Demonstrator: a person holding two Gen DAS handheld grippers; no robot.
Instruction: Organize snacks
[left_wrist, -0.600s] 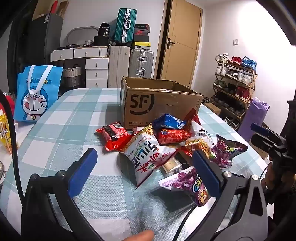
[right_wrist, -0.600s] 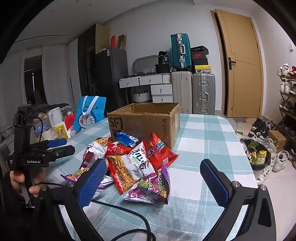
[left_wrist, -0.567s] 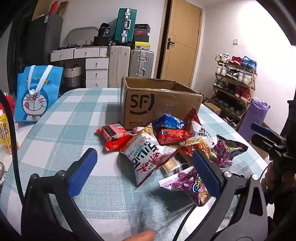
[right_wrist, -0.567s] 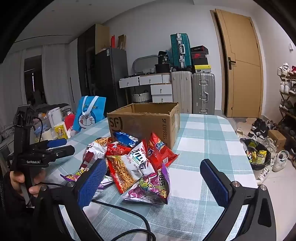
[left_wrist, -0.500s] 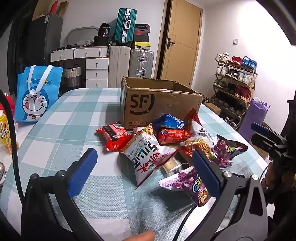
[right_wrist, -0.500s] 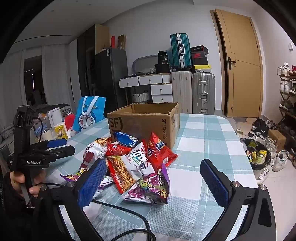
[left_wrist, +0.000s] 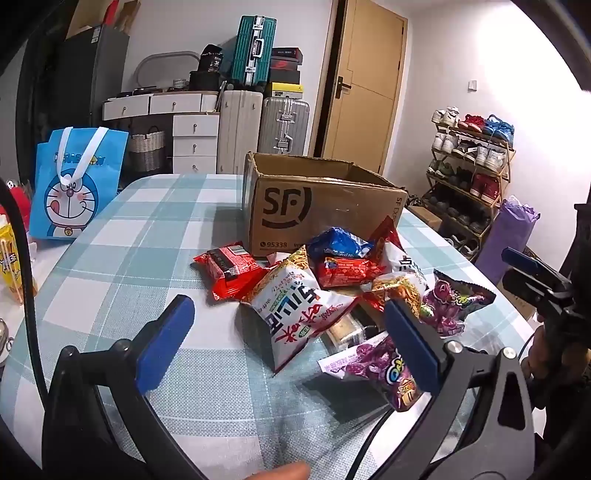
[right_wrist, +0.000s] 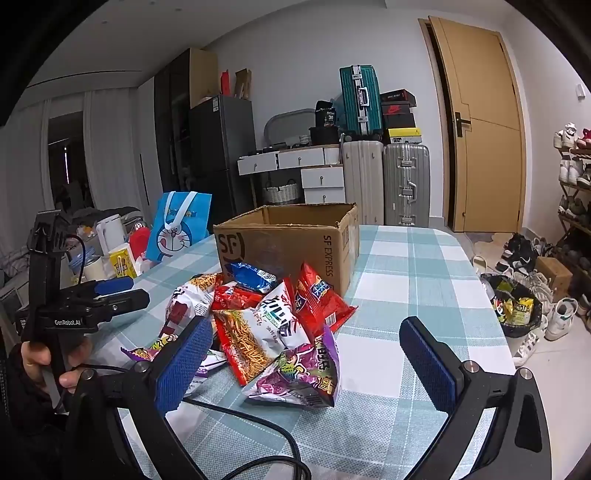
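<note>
From the left wrist view, the left gripper (left_wrist: 286, 332) hangs above the checked tablecloth (left_wrist: 122, 258), its blue pads spread wide with nothing between them. The snack pile (left_wrist: 325, 291) lies just in front of the cardboard box (left_wrist: 317, 206).

From the right wrist view, the right gripper (right_wrist: 306, 354) is likewise spread and empty, above the near edge of the pile, with a purple packet (right_wrist: 299, 373) nearest.

Left wrist view: low over the table (left_wrist: 110, 258), facing 12 o'clock toward the cardboard box (left_wrist: 317, 206), snack pile (left_wrist: 332, 291) near. Right wrist view: same table from the opposite side, the box (right_wrist: 288, 240) at 11 o'clock. Both share box, pile, door wall.
</note>
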